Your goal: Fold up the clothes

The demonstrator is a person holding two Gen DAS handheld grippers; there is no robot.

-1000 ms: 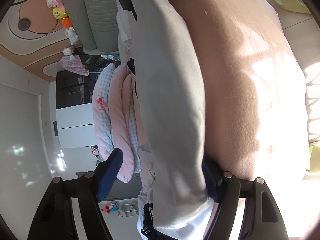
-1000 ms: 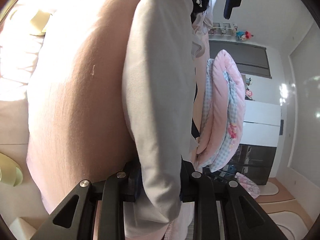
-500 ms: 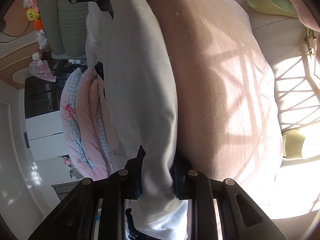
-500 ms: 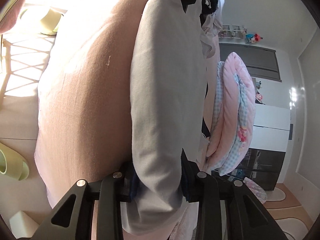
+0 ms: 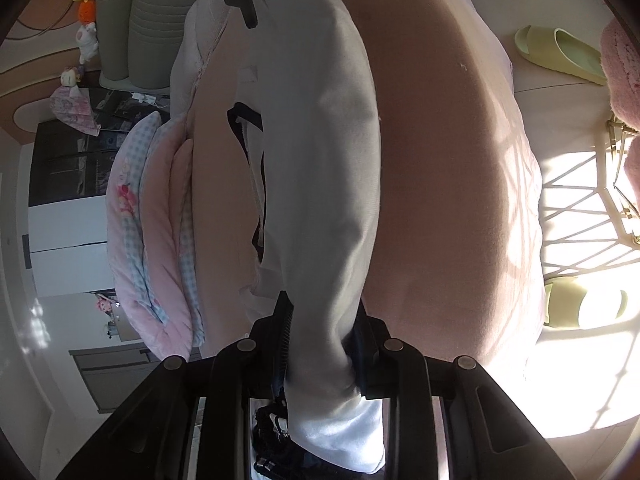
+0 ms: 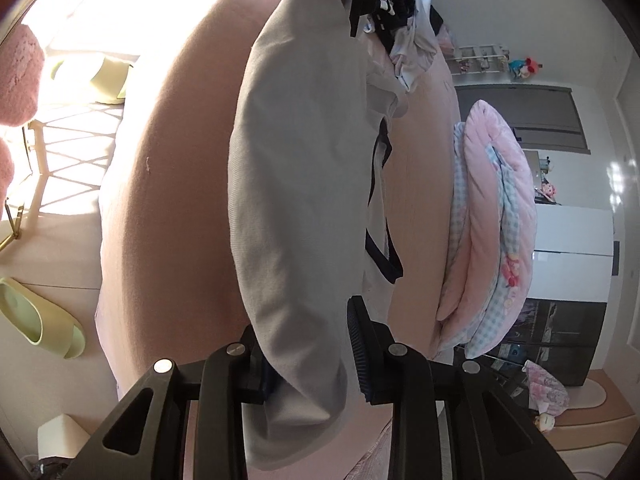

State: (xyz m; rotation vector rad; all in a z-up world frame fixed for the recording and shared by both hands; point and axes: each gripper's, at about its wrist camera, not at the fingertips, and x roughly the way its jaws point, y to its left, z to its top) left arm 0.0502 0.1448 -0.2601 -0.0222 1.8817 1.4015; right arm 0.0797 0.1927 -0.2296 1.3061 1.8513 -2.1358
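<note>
So, left gripper [image 5: 320, 344] easing open yet pinching grey garment [image 5: 320, 160], right gripper [image 6: 306, 344] clamped on it too, pink bed [image 5: 448, 200] beneath, garment's lower end cut off.

Green slippers [image 5: 560, 54], folded pink quilt [image 6: 496, 224]

Garment [image 5: 320, 152] stretched above the bed [image 5: 448, 184], folded quilt [image 5: 156, 240] beyond.

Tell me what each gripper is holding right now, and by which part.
Both hold the same light grey garment, stretched between them: the left gripper pinches one end, the right gripper the opposite end.
</note>
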